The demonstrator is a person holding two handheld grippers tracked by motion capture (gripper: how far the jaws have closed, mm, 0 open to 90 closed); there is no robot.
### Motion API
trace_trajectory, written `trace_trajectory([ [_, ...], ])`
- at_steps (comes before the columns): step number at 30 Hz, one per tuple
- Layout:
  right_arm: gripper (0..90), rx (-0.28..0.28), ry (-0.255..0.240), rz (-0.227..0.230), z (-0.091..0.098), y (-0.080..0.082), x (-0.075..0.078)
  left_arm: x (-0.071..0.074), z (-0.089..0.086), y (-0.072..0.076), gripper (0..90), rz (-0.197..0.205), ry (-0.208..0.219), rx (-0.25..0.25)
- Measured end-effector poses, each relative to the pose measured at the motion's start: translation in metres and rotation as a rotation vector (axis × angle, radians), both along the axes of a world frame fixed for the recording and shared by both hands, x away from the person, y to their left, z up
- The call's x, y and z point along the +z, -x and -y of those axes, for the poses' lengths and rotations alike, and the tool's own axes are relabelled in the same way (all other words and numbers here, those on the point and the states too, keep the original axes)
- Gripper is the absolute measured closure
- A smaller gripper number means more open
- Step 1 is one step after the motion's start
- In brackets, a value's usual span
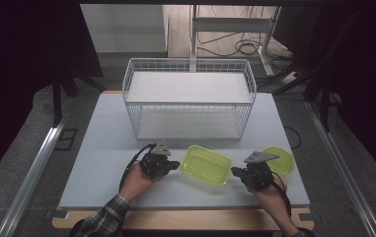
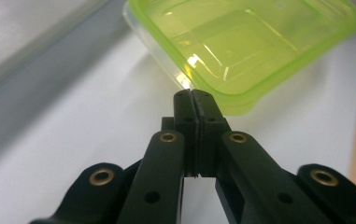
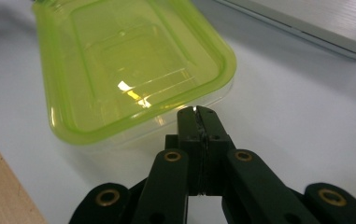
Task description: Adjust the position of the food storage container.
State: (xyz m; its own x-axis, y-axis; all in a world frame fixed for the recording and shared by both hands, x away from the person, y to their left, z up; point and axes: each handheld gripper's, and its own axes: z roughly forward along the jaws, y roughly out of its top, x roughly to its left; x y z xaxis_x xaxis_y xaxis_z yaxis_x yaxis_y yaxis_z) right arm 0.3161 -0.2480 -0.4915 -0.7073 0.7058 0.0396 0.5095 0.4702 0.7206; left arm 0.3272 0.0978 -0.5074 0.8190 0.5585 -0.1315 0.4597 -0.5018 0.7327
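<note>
Black tongs [image 2: 195,95], brass-ringed pivot holes, grey three-cornered top plates (black cables trailing); plaid sleeve [image 1: 107,217].

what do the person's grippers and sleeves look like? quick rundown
Left gripper and right gripper: black bodies, each topped by a grey three-cornered plate, each trailing a black cable. Close up, the jaws are black links with brass-ringed pivot holes. Left sleeve is plaid; only a dark cuff edge shows on the right.
</note>
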Motion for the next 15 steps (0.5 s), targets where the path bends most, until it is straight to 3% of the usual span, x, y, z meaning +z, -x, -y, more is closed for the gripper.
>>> trace_trajectory([
  [10,88.9,-0.015,-0.007,-0.005,-0.003,-0.013,0.0,-0.001,-0.003,0.022,89.4,-0.033,0.029,-0.024],
  [15,88.9,0.011,-0.005,-0.003,-0.013,-0.018,-0.001,-0.001,-0.009,0.032,88.3,-0.039,0.026,-0.014],
])
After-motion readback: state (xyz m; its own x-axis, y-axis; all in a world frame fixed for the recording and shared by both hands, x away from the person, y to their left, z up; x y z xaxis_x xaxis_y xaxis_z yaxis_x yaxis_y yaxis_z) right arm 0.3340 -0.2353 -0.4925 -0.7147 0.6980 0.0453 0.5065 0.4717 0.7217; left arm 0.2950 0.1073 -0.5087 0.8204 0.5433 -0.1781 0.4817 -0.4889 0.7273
